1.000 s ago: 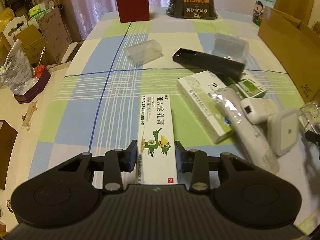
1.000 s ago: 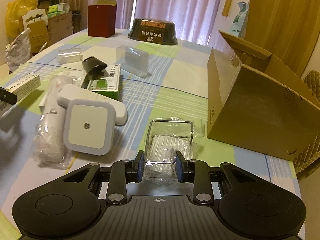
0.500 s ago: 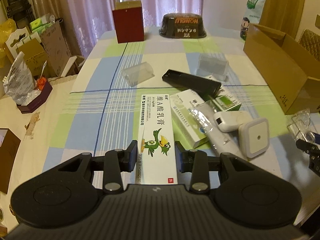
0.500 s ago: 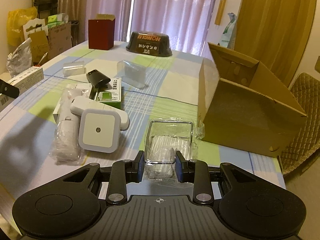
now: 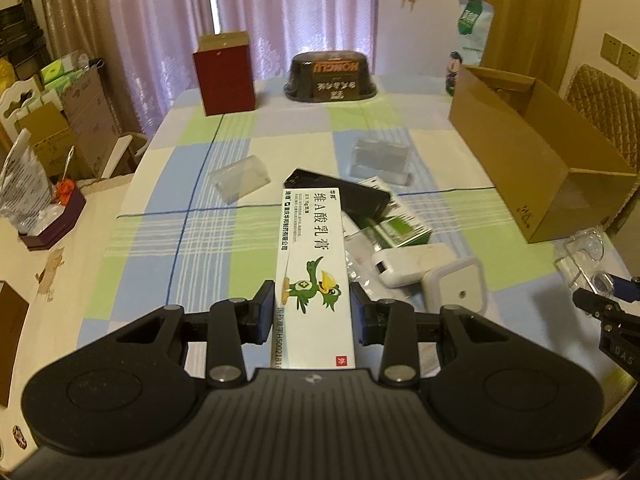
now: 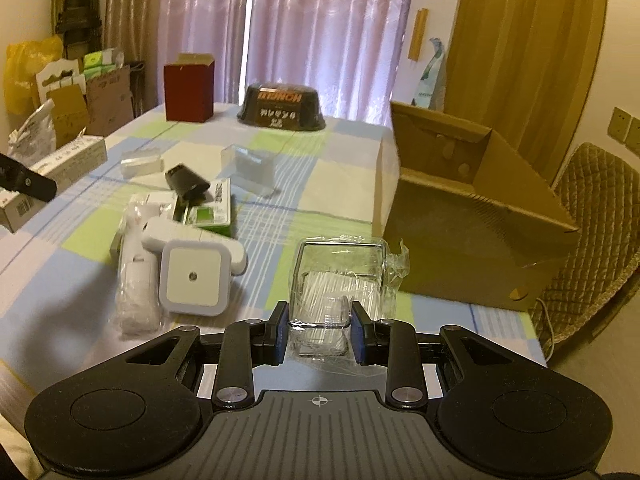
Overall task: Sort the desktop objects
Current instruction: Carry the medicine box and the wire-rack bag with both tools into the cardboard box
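Note:
My left gripper (image 5: 313,312) is shut on a long white ointment box (image 5: 314,264) with a green bird on it, held in the air above the table. My right gripper (image 6: 320,334) is shut on a clear plastic packet (image 6: 340,280) with a wire frame, lifted near the table's right front. An open brown cardboard box (image 6: 472,216) stands to the right of it. In the left wrist view the same cardboard box (image 5: 532,152) is at the far right, and the right gripper's tip (image 5: 596,304) shows with the packet (image 5: 584,260).
On the checked tablecloth (image 5: 160,248) lie a white square night light (image 6: 194,276), a white charger (image 6: 176,236), a wrapped white tube (image 6: 134,280), a green-white box (image 6: 208,208), a black case (image 5: 344,192) and two clear plastic boxes (image 5: 240,178). A red box (image 5: 224,74) and dark bowl (image 5: 330,78) stand at the back.
Both grippers have risen and drawn back from the table, each carrying its object. The ointment box now hangs above the pile, and more of the room shows.

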`<state>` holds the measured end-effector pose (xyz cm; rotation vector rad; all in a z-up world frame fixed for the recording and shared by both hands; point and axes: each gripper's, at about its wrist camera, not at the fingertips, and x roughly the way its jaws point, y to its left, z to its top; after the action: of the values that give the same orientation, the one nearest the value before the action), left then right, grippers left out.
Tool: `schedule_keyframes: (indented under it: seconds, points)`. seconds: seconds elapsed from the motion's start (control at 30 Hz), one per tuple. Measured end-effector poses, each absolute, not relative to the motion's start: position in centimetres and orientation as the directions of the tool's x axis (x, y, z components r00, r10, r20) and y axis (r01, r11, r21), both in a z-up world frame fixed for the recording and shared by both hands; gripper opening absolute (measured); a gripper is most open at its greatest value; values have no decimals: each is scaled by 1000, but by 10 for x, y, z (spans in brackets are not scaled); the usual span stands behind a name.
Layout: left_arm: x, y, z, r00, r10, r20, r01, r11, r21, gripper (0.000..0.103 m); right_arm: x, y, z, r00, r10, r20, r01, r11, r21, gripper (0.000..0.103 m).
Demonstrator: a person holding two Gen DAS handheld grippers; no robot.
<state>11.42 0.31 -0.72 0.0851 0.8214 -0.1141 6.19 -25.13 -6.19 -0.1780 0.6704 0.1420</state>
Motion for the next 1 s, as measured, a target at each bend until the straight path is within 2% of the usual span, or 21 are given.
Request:
schedule_keyframes:
  seconds: [0.27, 0.5, 0.73, 1.0]
  points:
    - [131, -42, 17, 697, -160, -699, 230, 973, 7, 33, 73, -281, -13, 839, 32, -543, -119, 985, -126, 30]
    - [159, -117, 42, 697, -291, -656, 372, 928, -16, 33, 108, -325, 25, 876, -22, -482, -59, 987, -152, 30]
    - [201, -191, 37, 664, -370, -649, 484, 875, -5, 33, 161, -366, 34, 872, -49, -487, -31, 987, -155, 30]
    - [250, -268, 24, 618, -437, -653, 589, 808, 16, 33, 206, -396, 15, 843, -61, -535, -20, 989, -144, 30]
